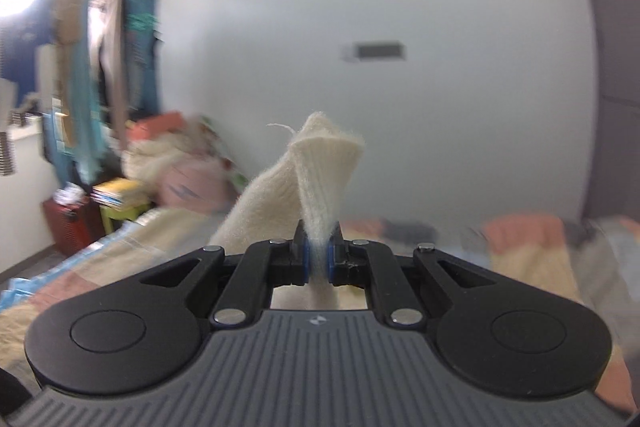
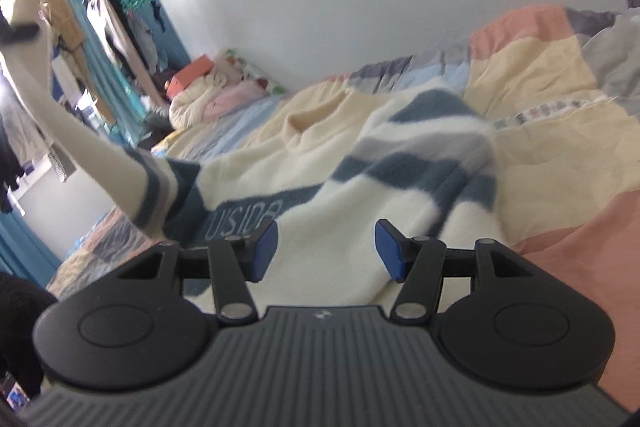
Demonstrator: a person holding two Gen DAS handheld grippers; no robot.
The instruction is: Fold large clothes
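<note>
A cream sweater with dark blue stripes (image 2: pixel 320 163) lies spread on the bed. Its cream sleeve (image 2: pixel 80 143) is stretched up and to the left, away from the body. My left gripper (image 1: pixel 319 259) is shut on the sleeve's ribbed cuff (image 1: pixel 324 167), which sticks up above the pads. In the right wrist view that left gripper (image 2: pixel 18 31) shows at the far upper left, holding the cuff high. My right gripper (image 2: pixel 326 251) hovers just over the sweater's lower part, open, with nothing between its blue pads (image 2: pixel 266 247).
A patchwork quilt (image 2: pixel 540 87) in peach, yellow, grey and blue covers the bed. Bundled bedding and pillows (image 2: pixel 208 99) pile at the far end by the white wall. A rack of hanging clothes (image 2: pixel 120 19) and teal curtains stand to the left.
</note>
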